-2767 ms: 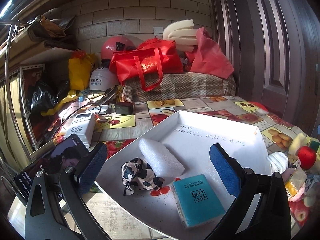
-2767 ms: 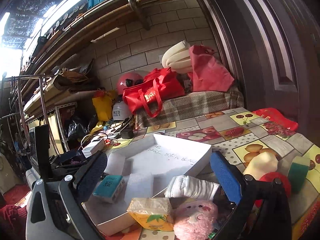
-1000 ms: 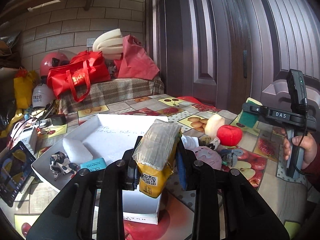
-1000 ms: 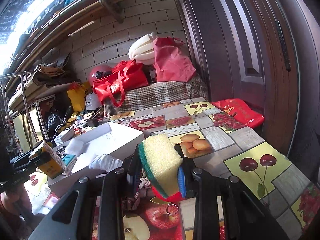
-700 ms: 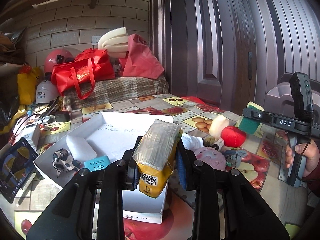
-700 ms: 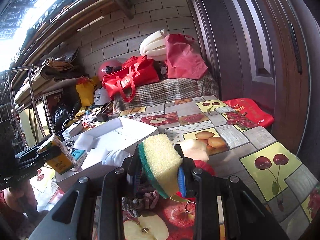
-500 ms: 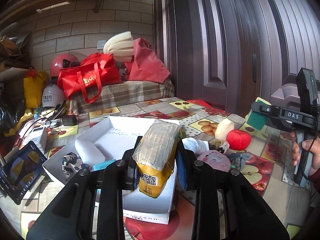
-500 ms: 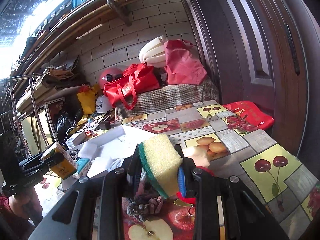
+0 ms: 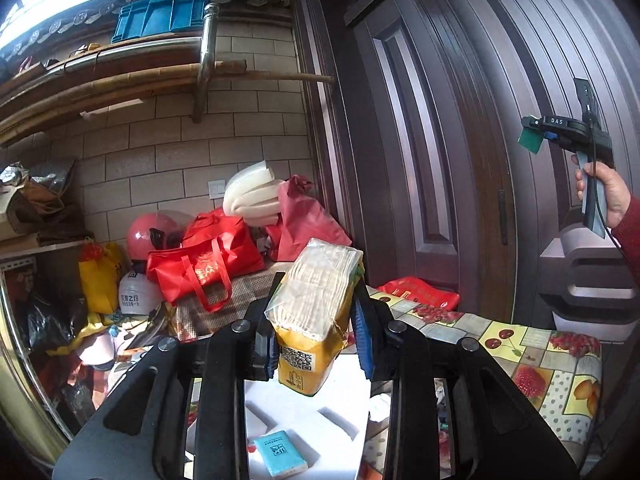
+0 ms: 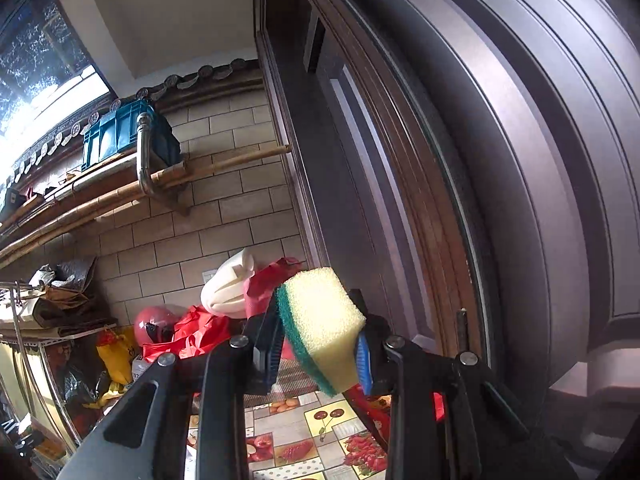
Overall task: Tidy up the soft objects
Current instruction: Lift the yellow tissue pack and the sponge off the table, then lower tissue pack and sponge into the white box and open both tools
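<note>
My left gripper (image 9: 316, 344) is shut on a yellow tissue pack (image 9: 316, 308) and holds it high above the white tray (image 9: 344, 404). A teal tissue packet (image 9: 280, 453) lies in the tray below. My right gripper (image 10: 318, 346) is shut on a yellow sponge with a green scrub side (image 10: 322, 320), raised well above the table. The right gripper also shows in the left wrist view (image 9: 538, 135), held high at the right by a hand, with the sponge (image 9: 530, 140) in it.
The fruit-pattern tablecloth (image 9: 532, 360) runs to the right, beside a dark door (image 9: 420, 160). Red bags (image 9: 204, 264), a pink helmet (image 9: 150, 234) and white foam (image 9: 248, 196) pile against the brick wall. A metal rack (image 10: 24, 360) stands left.
Both grippers have lifted and tilted upward with their loads. The tray and table have dropped low in both views. The right gripper now sits much higher in the left wrist view.
</note>
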A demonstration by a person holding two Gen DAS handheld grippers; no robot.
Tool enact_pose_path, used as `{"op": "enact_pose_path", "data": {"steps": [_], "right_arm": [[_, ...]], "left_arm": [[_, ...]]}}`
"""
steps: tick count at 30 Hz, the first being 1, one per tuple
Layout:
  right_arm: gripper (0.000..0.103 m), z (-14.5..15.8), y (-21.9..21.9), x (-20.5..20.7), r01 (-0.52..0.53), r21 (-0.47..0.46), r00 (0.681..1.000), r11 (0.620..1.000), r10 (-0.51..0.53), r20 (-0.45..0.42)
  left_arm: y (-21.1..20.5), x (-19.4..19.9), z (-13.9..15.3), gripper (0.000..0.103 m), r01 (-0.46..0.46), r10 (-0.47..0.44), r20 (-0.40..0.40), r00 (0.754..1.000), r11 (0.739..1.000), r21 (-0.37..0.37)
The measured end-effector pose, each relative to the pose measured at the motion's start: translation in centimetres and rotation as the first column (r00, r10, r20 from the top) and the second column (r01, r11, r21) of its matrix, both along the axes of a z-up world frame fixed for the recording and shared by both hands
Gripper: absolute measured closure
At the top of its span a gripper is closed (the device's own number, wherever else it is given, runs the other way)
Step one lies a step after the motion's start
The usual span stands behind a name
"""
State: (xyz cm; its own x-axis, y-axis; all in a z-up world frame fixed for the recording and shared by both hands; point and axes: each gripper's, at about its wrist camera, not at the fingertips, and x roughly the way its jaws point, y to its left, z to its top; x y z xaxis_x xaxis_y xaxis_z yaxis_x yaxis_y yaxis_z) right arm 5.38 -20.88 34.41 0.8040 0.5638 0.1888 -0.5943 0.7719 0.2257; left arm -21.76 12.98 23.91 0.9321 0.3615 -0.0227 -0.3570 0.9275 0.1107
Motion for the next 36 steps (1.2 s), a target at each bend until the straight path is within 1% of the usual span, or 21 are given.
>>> {"op": "enact_pose_path", "data": {"steps": [2, 3, 5, 7, 9, 12, 14, 16, 17, 18, 21, 23, 24, 25, 28, 30, 31, 33, 34, 35, 36], "right_arm": [[0.073, 2.2, -1.7, -0.2, 0.044, 0.032, 0.999, 0.999, -0.045, 0.03], [0.073, 2.8, -2.3, -0.5, 0.047, 0.045, 0.998, 0.998, -0.049, 0.042], [0.073, 2.9, -2.6, -1.8, 0.029, 0.042, 0.997, 0.999, -0.031, 0.067], [0.073, 1.6, -1.5, -3.4, -0.002, 0.01, 0.995, 1.0, 0.001, 0.098], [0.073, -0.8, 0.5, -4.9, -0.066, -0.036, 0.992, 0.997, 0.07, 0.101], [0.073, -5.5, 4.5, -6.5, -0.216, -0.109, 0.974, 0.97, 0.222, 0.041], [0.073, -9.4, 7.7, -7.8, -0.325, -0.153, 0.945, 0.933, 0.325, -0.026], [0.073, -13.6, 11.4, -9.0, -0.433, -0.206, 0.901, 0.878, 0.417, -0.118], [0.073, -15.9, 13.4, -9.7, -0.49, -0.232, 0.871, 0.84, 0.459, -0.174], [0.073, -17.9, 15.4, -10.3, -0.53, -0.261, 0.846, 0.807, 0.484, -0.222], [0.073, -22.6, 20.4, -11.1, -0.607, -0.308, 0.789, 0.733, 0.51, -0.342], [0.073, -24.7, 22.6, -11.3, -0.633, -0.318, 0.764, 0.706, 0.506, -0.401], [0.073, -25.3, 23.4, -11.4, -0.638, -0.326, 0.759, 0.697, 0.501, -0.414], [0.073, -25.8, 24.0, -11.5, -0.637, -0.338, 0.761, 0.693, 0.496, -0.418], [0.073, -26.8, 25.1, -12.1, -0.625, -0.377, 0.775, 0.683, 0.487, -0.402], [0.073, -27.8, 26.1, -12.3, -0.615, -0.401, 0.785, 0.679, 0.48, -0.392], [0.073, -28.2, 26.5, -12.4, -0.612, -0.409, 0.788, 0.677, 0.476, -0.391], [0.073, -28.8, 27.2, -12.4, -0.608, -0.419, 0.79, 0.674, 0.465, -0.399], [0.073, -28.7, 27.4, -12.1, -0.612, -0.411, 0.787, 0.676, 0.464, -0.408], [0.073, -28.6, 27.5, -12.0, -0.607, -0.397, 0.79, 0.688, 0.468, -0.397], [0.073, -28.5, 27.7, -12.0, -0.592, -0.404, 0.802, 0.697, 0.463, -0.377]], "left_arm": [[-0.1, -0.4, 0.8, 0.074, -0.006, 0.006, 0.013, 1.0, 1.0, 0.006], [0.0, -0.6, 1.0, 0.074, -0.009, 0.009, 0.018, 1.0, 1.0, 0.006], [0.5, -0.7, 1.0, 0.074, -0.022, 0.022, 0.024, 0.999, 1.0, -0.002], [1.5, -0.7, 0.4, 0.074, -0.035, 0.036, 0.017, 0.999, 0.999, -0.036], [2.9, -0.4, -0.8, 0.074, -0.056, 0.056, -0.006, 0.998, 0.994, -0.092], [3.9, -0.1, -3.7, 0.074, -0.101, 0.094, -0.059, 0.994, 0.984, -0.144], [4.6, -0.3, -6.0, 0.074, -0.133, 0.119, -0.092, 0.989, 0.977, -0.168], [5.6, -0.3, -8.3, 0.074, -0.161, 0.137, -0.125, 0.983, 0.964, -0.211], [6.2, -0.3, -9.4, 0.074, -0.181, 0.15, -0.145, 0.978, 0.956, -0.232], [6.7, -0.2, -10.5, 0.074, -0.202, 0.165, -0.165, 0.973, 0.947, -0.248], [8.0, 0.2, -13.3, 0.074, -0.248, 0.191, -0.21, 0.959, 0.923, -0.295], [8.2, 0.6, -14.7, 0.074, -0.259, 0.192, -0.232, 0.954, 0.915, -0.308], [8.1, 0.9, -15.2, 0.074, -0.262, 0.192, -0.241, 0.951, 0.916, -0.304], [8.0, 1.2, -15.7, 0.074, -0.265, 0.193, -0.248, 0.949, 0.917, -0.299], [8.1, 2.2, -17.1, 0.074, -0.272, 0.195, -0.263, 0.945, 0.915, -0.297], [8.5, 2.9, -17.9, 0.074, -0.294, 0.216, -0.269, 0.939, 0.909, -0.297], [8.6, 3.1, -17.9, 0.074, -0.302, 0.225, -0.264, 0.938, 0.906, -0.298], [8.7, 3.1, -17.6, 0.074, -0.307, 0.247, -0.227, 0.942, 0.907, -0.288], [8.8, 3.4, -17.6, 0.074, -0.314, 0.254, -0.23, 0.939, 0.908, -0.278], [8.9, 3.7, -17.6, 0.074, -0.313, 0.252, -0.235, 0.939, 0.91, -0.273], [9.0, 4.0, -17.6, 0.074, -0.312, 0.253, -0.234, 0.939, 0.911, -0.269]]}}
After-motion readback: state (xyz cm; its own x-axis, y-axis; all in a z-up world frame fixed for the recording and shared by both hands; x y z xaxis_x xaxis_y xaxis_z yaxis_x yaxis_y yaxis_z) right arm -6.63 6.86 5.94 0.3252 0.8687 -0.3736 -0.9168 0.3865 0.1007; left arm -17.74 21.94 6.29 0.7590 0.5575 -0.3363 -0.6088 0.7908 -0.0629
